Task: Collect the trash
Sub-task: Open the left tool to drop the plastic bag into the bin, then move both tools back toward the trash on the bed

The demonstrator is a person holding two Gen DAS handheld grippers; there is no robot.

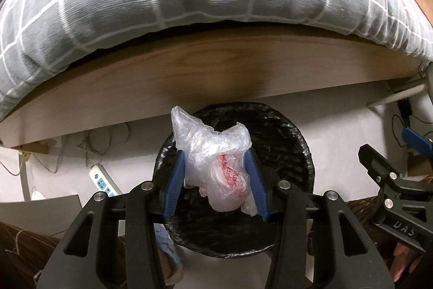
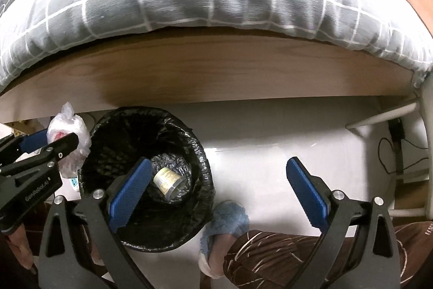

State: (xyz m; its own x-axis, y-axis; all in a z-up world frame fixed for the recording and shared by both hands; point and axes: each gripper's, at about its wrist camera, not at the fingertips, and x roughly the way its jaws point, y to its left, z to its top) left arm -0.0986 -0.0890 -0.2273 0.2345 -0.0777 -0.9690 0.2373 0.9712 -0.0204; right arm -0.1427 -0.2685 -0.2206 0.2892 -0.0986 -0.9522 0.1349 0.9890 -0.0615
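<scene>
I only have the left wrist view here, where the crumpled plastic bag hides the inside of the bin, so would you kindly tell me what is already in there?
Observer: In the right wrist view, one metal can lies on its side at the bottom of the black-lined bin.
Operator: Thank you. Is the right hand-held gripper carrying anything?
Observer: No, the right hand-held gripper is open and holds nothing; its left finger hangs over the bin, its right one over bare floor.
Operator: And where does my plastic bag sit relative to the bin?
Observer: From that side, the plastic bag in the left hand-held gripper appears over the bin's left rim, not its middle.
</scene>
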